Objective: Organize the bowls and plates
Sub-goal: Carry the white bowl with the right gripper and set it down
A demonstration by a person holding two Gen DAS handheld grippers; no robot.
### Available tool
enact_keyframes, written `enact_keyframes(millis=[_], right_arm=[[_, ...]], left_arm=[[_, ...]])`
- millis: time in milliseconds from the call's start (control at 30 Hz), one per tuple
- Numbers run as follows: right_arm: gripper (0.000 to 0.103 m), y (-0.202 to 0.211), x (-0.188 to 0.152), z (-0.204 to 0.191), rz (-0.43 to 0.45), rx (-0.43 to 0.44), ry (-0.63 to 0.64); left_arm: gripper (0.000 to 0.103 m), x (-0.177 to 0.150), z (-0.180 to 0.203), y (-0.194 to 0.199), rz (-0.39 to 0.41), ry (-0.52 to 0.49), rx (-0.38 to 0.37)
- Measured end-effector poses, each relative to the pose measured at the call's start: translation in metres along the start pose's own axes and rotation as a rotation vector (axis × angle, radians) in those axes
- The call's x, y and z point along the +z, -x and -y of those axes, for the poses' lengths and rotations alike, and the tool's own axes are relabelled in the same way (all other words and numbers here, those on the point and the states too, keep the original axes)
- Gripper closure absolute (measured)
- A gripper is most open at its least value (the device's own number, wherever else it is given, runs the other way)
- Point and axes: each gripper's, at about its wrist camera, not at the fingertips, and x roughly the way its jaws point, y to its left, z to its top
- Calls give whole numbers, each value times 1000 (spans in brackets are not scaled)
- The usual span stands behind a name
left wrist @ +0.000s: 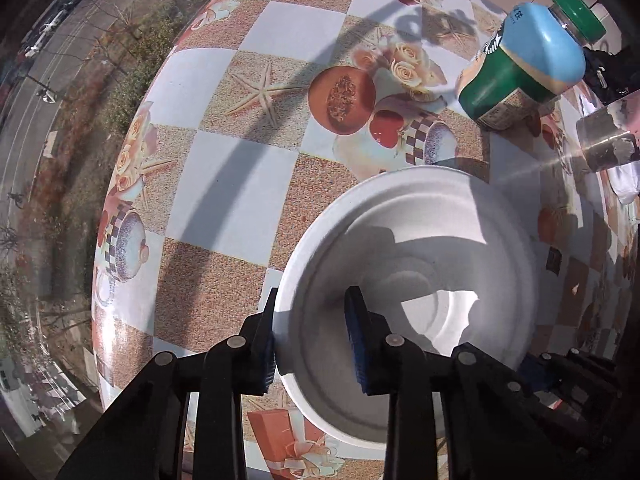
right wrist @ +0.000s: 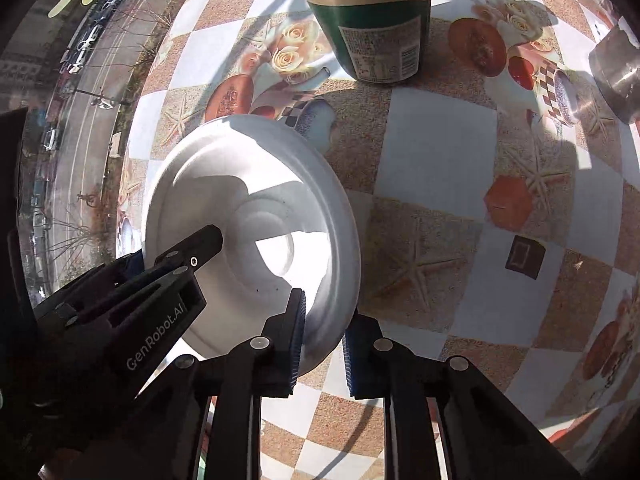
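A white round plate [left wrist: 420, 248] [right wrist: 248, 168] lies on the checked, flower-printed tablecloth [left wrist: 240, 168]. My left gripper [left wrist: 312, 340] points straight down over the plate's left rim. One pad is outside the edge, the other is on the inner slope, and both are closed on the rim. My right gripper [right wrist: 322, 344] clamps the opposite rim between its blue pads. In the right wrist view, one of the left gripper's fingers [right wrist: 200, 246] reaches over the plate's far side. No bowl is in view.
A green and blue bottle [left wrist: 520, 76] [right wrist: 372, 32] with a green cap stands just behind the plate. A shiny metal cup [left wrist: 604, 140] [right wrist: 616, 68] stands at the right. The table edge [left wrist: 96, 264] curves close on the left, with a street far below it.
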Motion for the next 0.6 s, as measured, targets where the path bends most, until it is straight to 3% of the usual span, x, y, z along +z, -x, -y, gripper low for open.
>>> enact_keyframes(millis=[233,600], right_arm=[[84,2,-65,18,-70,-35,13],[81,-6,-189,49,-191,-49,-75]], left_arm=[[70,-71,18,3,-37,-77,-15],[69,-178,29,0,-134,-190,-65]])
